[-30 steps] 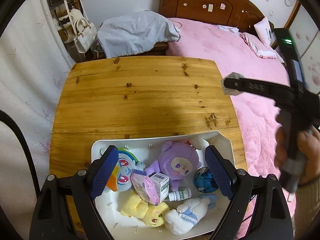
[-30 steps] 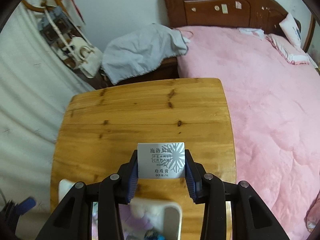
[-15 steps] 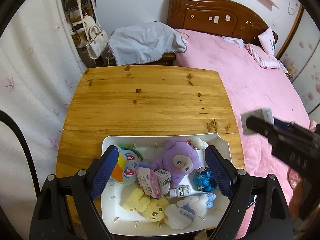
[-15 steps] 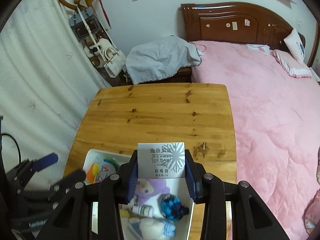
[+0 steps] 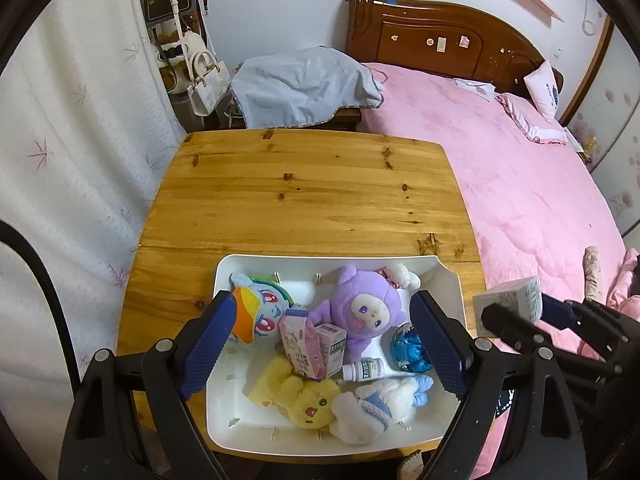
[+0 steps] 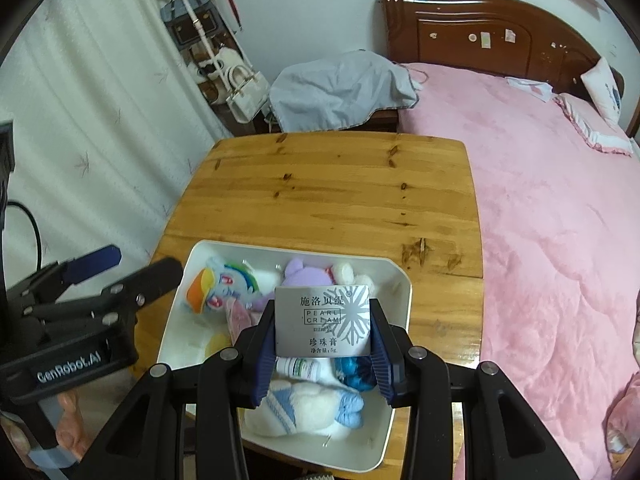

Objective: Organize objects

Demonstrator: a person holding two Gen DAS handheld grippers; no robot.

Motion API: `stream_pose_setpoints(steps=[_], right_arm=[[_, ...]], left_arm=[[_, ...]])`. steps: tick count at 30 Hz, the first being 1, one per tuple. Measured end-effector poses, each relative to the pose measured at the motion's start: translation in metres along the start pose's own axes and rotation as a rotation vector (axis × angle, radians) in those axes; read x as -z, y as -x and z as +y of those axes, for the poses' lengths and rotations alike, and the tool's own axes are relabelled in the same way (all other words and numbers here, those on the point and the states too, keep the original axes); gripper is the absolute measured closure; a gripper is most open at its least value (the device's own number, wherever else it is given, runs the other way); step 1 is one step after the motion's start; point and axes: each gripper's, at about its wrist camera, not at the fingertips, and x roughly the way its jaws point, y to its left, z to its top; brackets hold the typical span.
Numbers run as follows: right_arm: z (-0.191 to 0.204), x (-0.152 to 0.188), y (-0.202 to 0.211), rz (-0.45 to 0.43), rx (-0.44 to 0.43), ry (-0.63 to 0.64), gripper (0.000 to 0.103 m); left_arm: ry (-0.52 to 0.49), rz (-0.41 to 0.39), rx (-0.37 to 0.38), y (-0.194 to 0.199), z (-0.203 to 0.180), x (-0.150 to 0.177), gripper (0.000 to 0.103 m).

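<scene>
A white tray point(image 5: 448, 280) point(image 6: 404, 292) sits at the near edge of the wooden table point(image 5: 304, 196) point(image 6: 332, 188). Inside it lie a purple plush point(image 5: 368, 304), a blue plush with an orange beak point(image 5: 260, 312), a yellow plush point(image 5: 300, 396), a white and blue plush point(image 5: 376, 400), a pink packet point(image 5: 298, 340), a small bottle point(image 5: 364, 370) and a blue ball point(image 5: 408, 350). My right gripper point(image 6: 322, 322) is shut on a silver pearl cream box point(image 6: 322, 322) above the tray. My left gripper point(image 5: 320, 340) hangs open over the tray, holding nothing.
A pink bed point(image 5: 500, 168) with a dark wooden headboard point(image 5: 440, 40) runs along the table's right side. A grey cloth point(image 5: 304, 88) covers a stand behind the table. Bags point(image 5: 204, 80) hang at the back left beside a white curtain point(image 5: 80, 120).
My right gripper has carried the pearl cream box from over the bare table back to above the tray. The left gripper drew back a little, so more of the tray shows.
</scene>
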Motion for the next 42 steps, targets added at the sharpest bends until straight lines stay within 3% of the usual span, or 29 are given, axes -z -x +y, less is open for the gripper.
stream_pose_setpoints(steps=[4,6,23,27,42], right_arm=[[0.001,0.004,0.002,0.002,0.001,0.003,0.045],[0.003,0.006,0.004,-0.005,0.001,0.005,0.042],[-0.004,0.017,0.022,-0.061,0.063,-0.087,0.042],[-0.006,0.016,0.028,-0.082,0.084,-0.107,0.036],[0.010,0.019,0.045,-0.131,0.143,-0.088,0.030]], left_arm=[[0.002,-0.001,-0.002,0.003,0.000,0.003,0.013],[0.002,-0.001,-0.002,0.004,0.001,0.004,0.013],[-0.019,-0.006,-0.033,0.016,0.000,0.017,0.013],[-0.024,-0.011,-0.039,0.020,0.001,0.017,0.013],[-0.045,-0.021,-0.065,0.025,0.000,0.020,0.013]])
